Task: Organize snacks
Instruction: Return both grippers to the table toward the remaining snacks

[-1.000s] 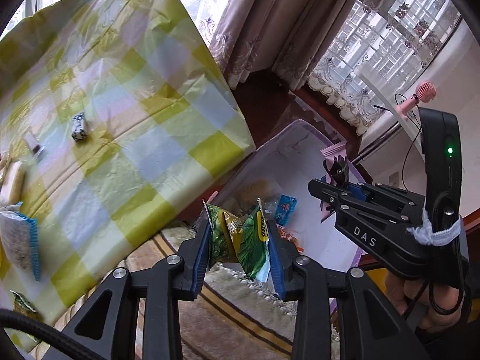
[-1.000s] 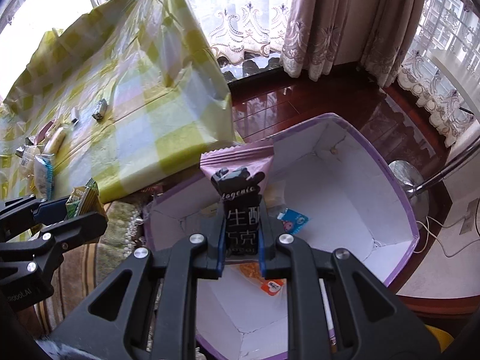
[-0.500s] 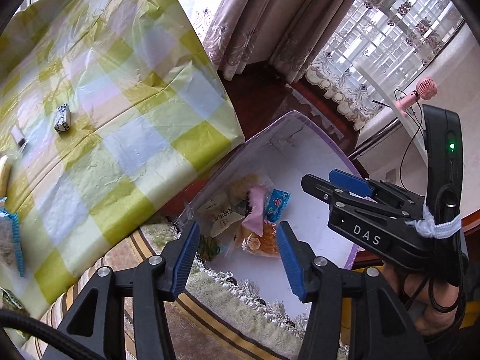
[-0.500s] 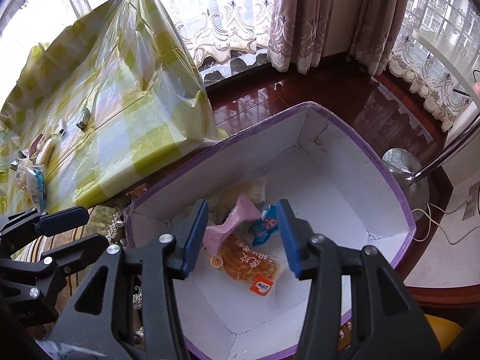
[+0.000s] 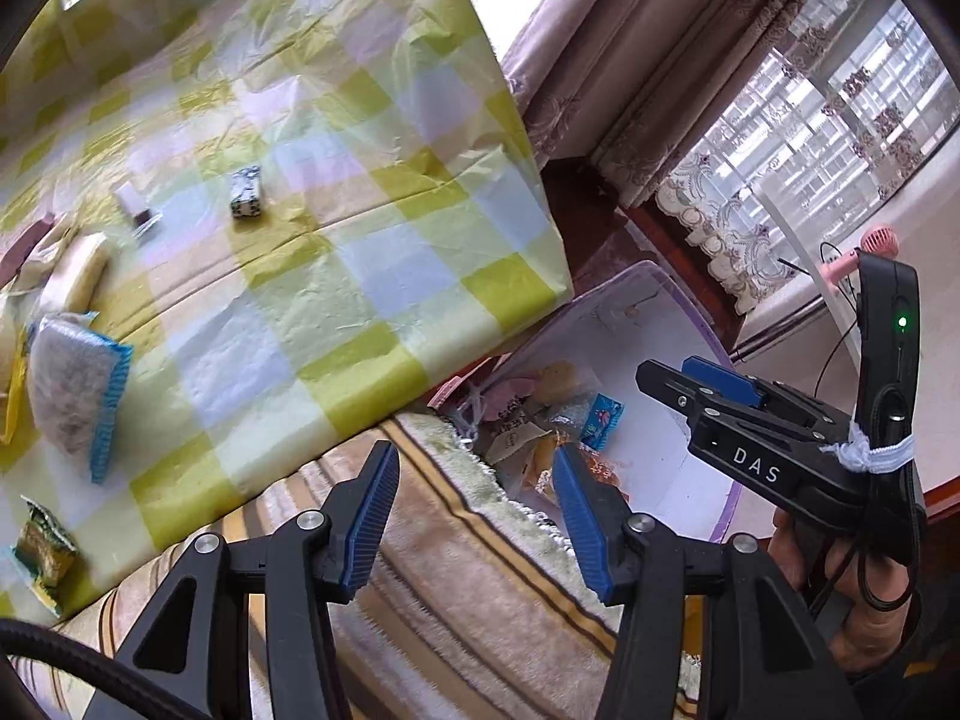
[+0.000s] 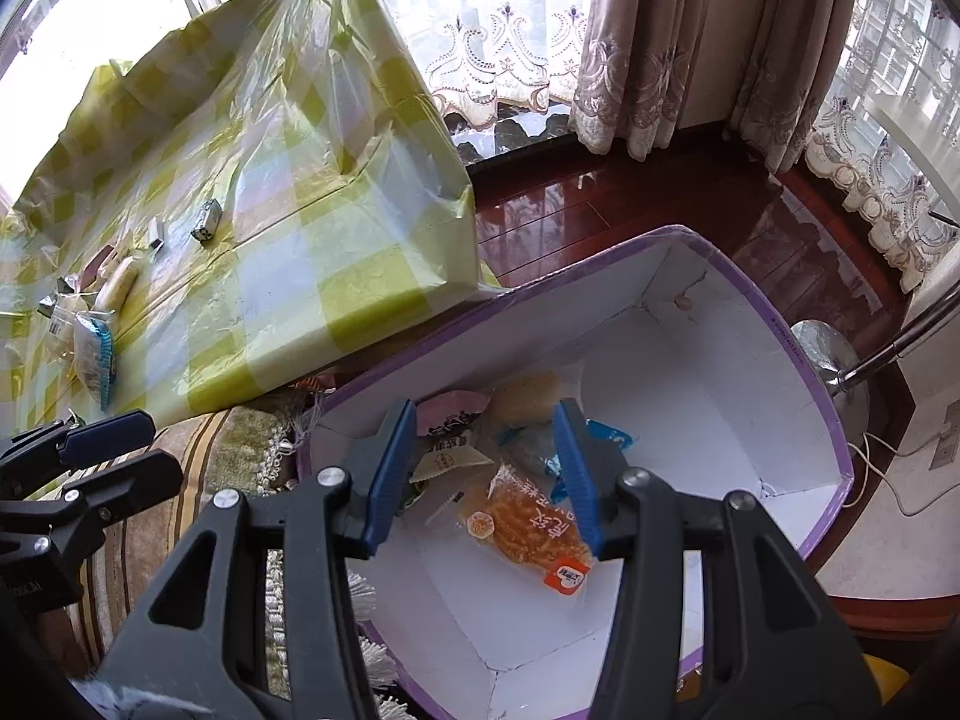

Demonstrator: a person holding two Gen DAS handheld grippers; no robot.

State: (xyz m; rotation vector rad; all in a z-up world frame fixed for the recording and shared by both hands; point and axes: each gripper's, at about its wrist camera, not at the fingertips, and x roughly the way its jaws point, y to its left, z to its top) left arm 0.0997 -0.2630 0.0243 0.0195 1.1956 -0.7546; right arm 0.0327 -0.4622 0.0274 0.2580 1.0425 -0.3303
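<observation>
Inside box (image 6: 750, 324), dropped snacks (image 6: 522, 510), tongs (image 6: 486, 474) emptied

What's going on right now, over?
Left gripper and right gripper open, empty. Snack packets lie in the purple box; more wait on the table. Nothing blocking.

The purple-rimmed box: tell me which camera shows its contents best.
The right wrist view: it looks down into the purple-rimmed box, showing the orange snack packet and other wrappers on its white floor. The left wrist view catches only a corner of it, partly behind the table edge.
</observation>
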